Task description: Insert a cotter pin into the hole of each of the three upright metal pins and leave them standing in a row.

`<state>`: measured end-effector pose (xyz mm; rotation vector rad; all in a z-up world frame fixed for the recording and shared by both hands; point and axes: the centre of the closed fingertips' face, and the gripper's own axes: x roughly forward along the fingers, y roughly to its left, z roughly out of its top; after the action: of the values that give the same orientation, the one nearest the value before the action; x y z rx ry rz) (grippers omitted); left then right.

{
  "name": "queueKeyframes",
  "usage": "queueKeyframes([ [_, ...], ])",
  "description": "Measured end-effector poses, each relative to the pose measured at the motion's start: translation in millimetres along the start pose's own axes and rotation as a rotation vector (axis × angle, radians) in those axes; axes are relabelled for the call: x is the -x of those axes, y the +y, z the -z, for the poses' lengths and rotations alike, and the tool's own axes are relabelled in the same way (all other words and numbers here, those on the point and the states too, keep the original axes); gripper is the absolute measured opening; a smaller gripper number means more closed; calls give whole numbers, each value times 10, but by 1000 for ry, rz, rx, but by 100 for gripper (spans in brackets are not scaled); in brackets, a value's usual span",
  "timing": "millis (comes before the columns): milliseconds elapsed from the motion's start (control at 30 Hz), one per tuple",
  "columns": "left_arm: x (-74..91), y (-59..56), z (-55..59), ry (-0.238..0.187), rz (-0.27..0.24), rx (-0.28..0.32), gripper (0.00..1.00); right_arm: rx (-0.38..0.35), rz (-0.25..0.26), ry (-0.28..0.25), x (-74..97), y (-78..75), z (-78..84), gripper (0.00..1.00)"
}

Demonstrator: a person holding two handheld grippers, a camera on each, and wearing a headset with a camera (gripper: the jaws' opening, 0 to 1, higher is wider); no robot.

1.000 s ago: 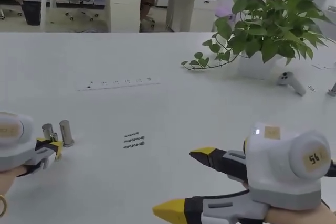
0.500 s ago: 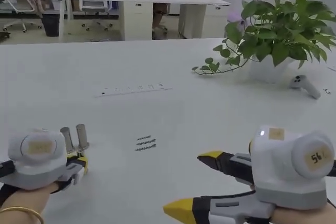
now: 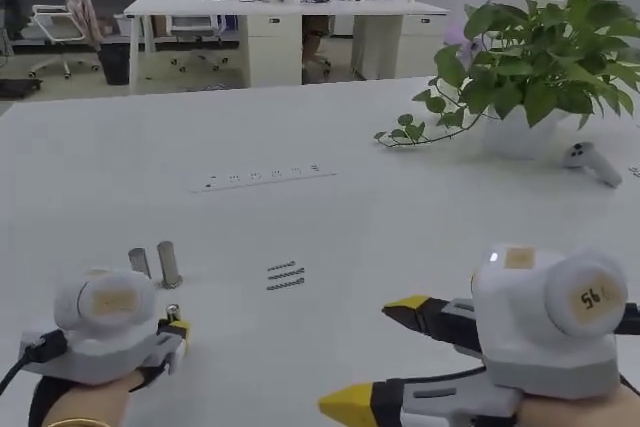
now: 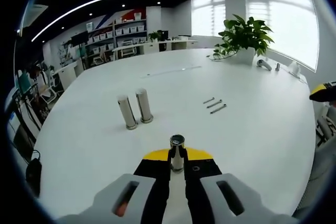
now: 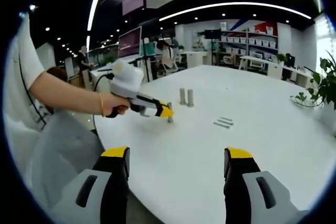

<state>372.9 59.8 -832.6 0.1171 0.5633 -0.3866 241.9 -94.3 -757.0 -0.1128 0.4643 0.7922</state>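
Note:
Two metal pins (image 3: pixel 156 263) stand upright side by side on the white table, also seen as two metal pins (image 4: pixel 135 109). My left gripper (image 3: pixel 176 330) is shut on a third metal pin (image 4: pixel 177 151), held upright nearer me, apart from the pair. Three cotter pins (image 3: pixel 285 276) lie in a small stack to the right of the pins. My right gripper (image 3: pixel 370 357) hovers open over the table's near right, nothing between its jaws. The right gripper view shows the left gripper (image 5: pixel 165 111) with the held pin (image 5: pixel 169 115), the pair of pins (image 5: pixel 186 96) and the cotter pins (image 5: pixel 224 123).
A white power strip (image 3: pixel 262 176) lies across the middle of the table. A potted plant (image 3: pixel 530 57) and a white controller (image 3: pixel 590 162) sit at the far right. Desks and chairs stand beyond the table.
My left gripper has drawn back toward me with one pin in its jaws, away from the other two. The head camera has panned. The right gripper has barely moved.

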Motion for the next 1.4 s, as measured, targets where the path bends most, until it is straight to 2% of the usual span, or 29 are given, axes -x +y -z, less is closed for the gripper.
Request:
queueKeyframes([
  [367,49,-77,63,-8,-42,26,7,1,-8,7,26,2,41,74],
  [500,58,-79,67,-12,-54,12,7,-1,-13,10,30,6,56,74],
  [600,57,-80,74,-11,-64,-20,8,-2,-16,11,33,9,64,74],
  [700,45,-81,126,11,-69,-42,9,-7,-17,11,37,8,70,74],
  [867,73,-80,95,0,-66,-56,18,-5,-19,11,39,-6,76,74],
  [967,104,-89,41,-19,-52,-66,23,-4,-16,6,33,-28,62,74],
  [1100,145,-79,33,-22,-36,-77,29,10,-24,1,7,-44,19,72],
  [1267,225,-68,-14,-53,-10,-86,38,15,-36,1,-44,-82,-39,68],
  [1400,317,-53,-59,-75,18,-69,47,20,-37,0,-104,-159,-97,65],
])
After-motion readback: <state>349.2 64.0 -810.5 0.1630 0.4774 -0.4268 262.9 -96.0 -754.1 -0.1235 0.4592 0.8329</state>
